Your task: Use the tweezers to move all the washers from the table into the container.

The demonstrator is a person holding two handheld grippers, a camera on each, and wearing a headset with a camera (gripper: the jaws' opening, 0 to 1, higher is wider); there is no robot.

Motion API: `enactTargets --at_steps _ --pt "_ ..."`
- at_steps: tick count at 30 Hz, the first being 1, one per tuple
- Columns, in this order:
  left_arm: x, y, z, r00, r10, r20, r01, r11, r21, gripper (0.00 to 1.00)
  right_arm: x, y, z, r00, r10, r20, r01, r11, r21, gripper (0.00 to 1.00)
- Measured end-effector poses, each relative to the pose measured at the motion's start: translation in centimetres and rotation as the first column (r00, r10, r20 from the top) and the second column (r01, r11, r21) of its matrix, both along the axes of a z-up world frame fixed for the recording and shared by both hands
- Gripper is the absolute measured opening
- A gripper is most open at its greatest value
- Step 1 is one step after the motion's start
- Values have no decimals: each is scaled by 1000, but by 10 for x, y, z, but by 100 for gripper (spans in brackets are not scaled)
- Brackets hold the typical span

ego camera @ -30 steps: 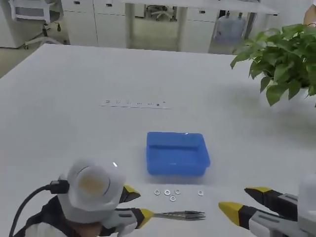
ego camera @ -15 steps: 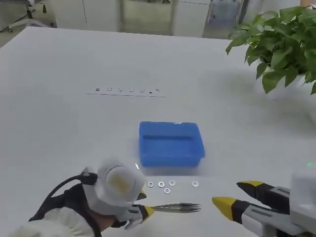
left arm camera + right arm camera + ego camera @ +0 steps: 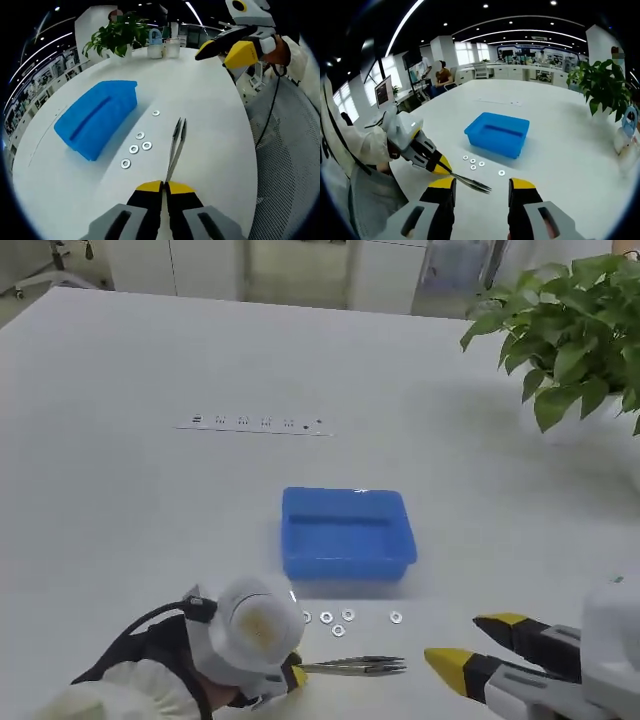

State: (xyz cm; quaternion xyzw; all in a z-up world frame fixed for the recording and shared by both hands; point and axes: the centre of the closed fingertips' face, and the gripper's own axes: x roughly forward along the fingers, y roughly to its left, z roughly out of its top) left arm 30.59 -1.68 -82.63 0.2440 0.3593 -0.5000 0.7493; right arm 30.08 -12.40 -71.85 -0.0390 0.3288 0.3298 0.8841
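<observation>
Lying near the front edge of the bench (image 3: 140, 530), five washers (image 3: 146, 145) are seen just before the blue container (image 3: 97, 120). The tweezers (image 3: 176, 142) are clamped in the left gripper (image 3: 165, 186), while the right gripper (image 3: 482, 184) is held released, empty.

At the far right I see a leafy green plant (image 3: 575, 330). A thin strip of small dark marks (image 3: 255, 423) lies flat in the middle distance. Behind it stand white cabinets (image 3: 205, 262), with a big water jug (image 3: 452, 268) near them. In the left gripper view a blue-topped bottle (image 3: 155, 42) and a clear cup (image 3: 172, 47) stand just beside the plant. In the right gripper view I make out a monitor (image 3: 384, 90), a seated person (image 3: 442, 76) and long ceiling lights (image 3: 520, 19).
</observation>
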Motion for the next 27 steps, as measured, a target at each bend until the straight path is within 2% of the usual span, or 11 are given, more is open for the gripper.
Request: enactTargets --at_steps 3,6,11,12,14,15,16,17,21,24,27 --pt "-3 -1 -1 1000 -13 -3 13 1000 3 0 0 6 -2 1000 17 2 -17 1000 -5 39" --pt "-5 -1 0 998 -48 26 48 998 32 0 -2 13 -6 999 40 -3 -40 999 -9 39" --pt "-7 0 13 999 -37 20 37 999 13 0 -4 24 -11 997 80 -9 -80 997 -18 38" --pt "-7 0 17 999 -32 16 32 999 1 0 -4 27 -14 996 93 -10 -93 995 -23 38" --pt "-10 -1 26 1000 -10 -13 10 999 -37 0 -4 32 -20 993 116 -16 -117 992 -38 37" --pt "-11 -2 28 1000 -6 -15 5 999 -46 0 -5 34 -24 991 129 -26 -130 991 -42 37" --pt "-12 -4 37 1000 9 -28 -12 996 -85 0 -6 38 -34 988 149 -50 -152 987 -57 37" --pt "-13 -3 40 999 11 -32 -14 996 -89 0 -6 40 -37 986 159 -48 -162 985 -65 37" --pt "-12 -5 62 999 35 -8 -35 992 -121 0 -7 55 -43 975 216 -50 -220 972 -79 36" --pt "-11 -7 77 999 47 2 -46 987 -155 0 -4 62 -45 960 281 -18 -280 947 -155 35" --pt "-10 -10 90 998 53 28 -48 983 -175 0 -2 73 -46 953 302 -14 -301 941 -155 33"
